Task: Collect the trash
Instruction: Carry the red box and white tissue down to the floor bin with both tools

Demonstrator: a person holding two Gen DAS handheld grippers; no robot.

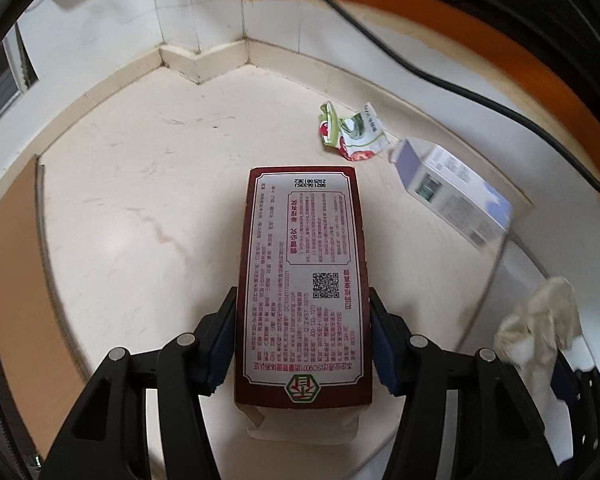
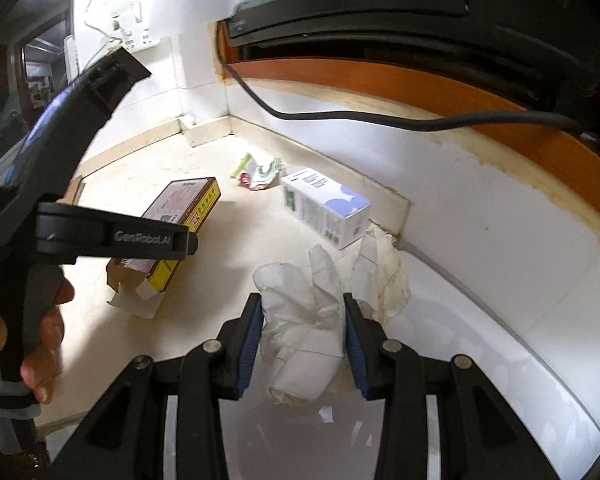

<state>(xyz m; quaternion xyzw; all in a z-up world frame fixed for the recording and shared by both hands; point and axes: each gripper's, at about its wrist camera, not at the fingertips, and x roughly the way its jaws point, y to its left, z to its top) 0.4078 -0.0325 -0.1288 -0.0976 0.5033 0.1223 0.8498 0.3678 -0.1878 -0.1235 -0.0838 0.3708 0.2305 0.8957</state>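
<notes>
The left gripper [image 1: 302, 344] is squeezing a dark red box [image 1: 302, 280] between its two blue pads, one pad pressing on each long side. No gap is showing between the pads and the box. The red box is lying flat on the pale floor [image 1: 140, 208], with its printed white label facing up and its torn open flap at the end nearest the gripper. In the right wrist view, the same red box [image 2: 180, 216] is showing a yellow side, and a hand [image 2: 44, 332] is holding the handle of the left gripper beside it. The right gripper [image 2: 303, 340] is pinching a crumpled white paper [image 2: 300, 320], and its blue pads are pressing on both sides of the wad. The paper is sitting to the right of the red box, well apart from it. A white and blue box [image 2: 326, 208] is lying on its side farther off, to the right of the red box and just beside the base of the wall. A small torn wrapper [image 1: 350, 132] with green and red on it is lying past the far end of the red box, near the white and blue box. A flat brown piece of cardboard [image 1: 16, 280] is lying far to the left of the red box. A black cable [image 2: 380, 116] is hanging across the white wall [image 2: 480, 208] behind the red box, under an orange wooden edge [image 2: 380, 76].
</notes>
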